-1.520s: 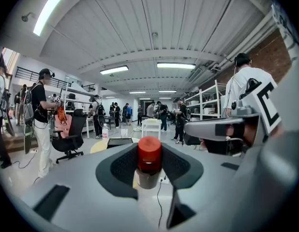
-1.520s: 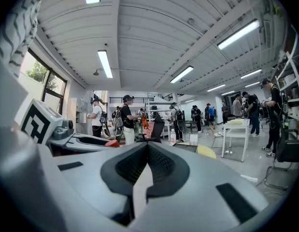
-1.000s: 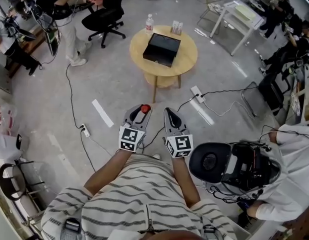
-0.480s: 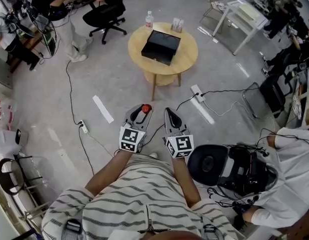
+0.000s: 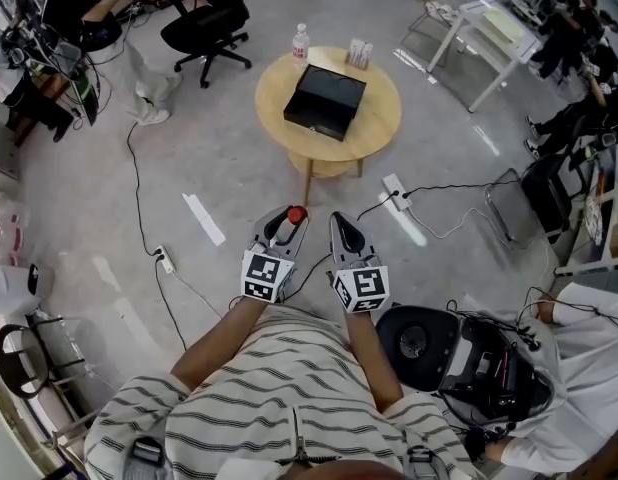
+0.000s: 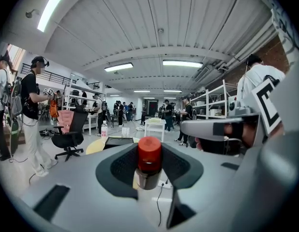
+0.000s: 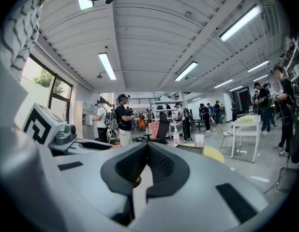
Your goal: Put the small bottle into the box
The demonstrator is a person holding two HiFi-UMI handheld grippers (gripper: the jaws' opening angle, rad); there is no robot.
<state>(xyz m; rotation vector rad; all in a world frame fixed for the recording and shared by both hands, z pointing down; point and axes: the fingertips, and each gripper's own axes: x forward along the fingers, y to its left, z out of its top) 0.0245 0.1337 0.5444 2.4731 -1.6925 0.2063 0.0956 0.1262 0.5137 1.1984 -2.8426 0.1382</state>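
My left gripper (image 5: 289,220) is shut on a small bottle (image 5: 293,215) with a red cap; in the left gripper view the small bottle (image 6: 149,162) stands upright between the dark pads. My right gripper (image 5: 342,227) is held beside it, shut with nothing between its jaws, as the right gripper (image 7: 147,151) view shows. Both hover over the floor, well short of the round wooden table (image 5: 379,118). On that table lies a black box (image 5: 325,101), lid closed.
A water bottle (image 5: 299,43) and a small white holder (image 5: 359,54) stand at the table's far edge. Cables and a power strip (image 5: 395,188) run across the floor before the table. An office chair (image 5: 202,30) stands far left, a white desk (image 5: 499,30) far right, a seated person (image 5: 589,318) at right.
The table and box have shifted slightly in the head view as the person moves. Both grippers keep the same pose, the left still holding the bottle.
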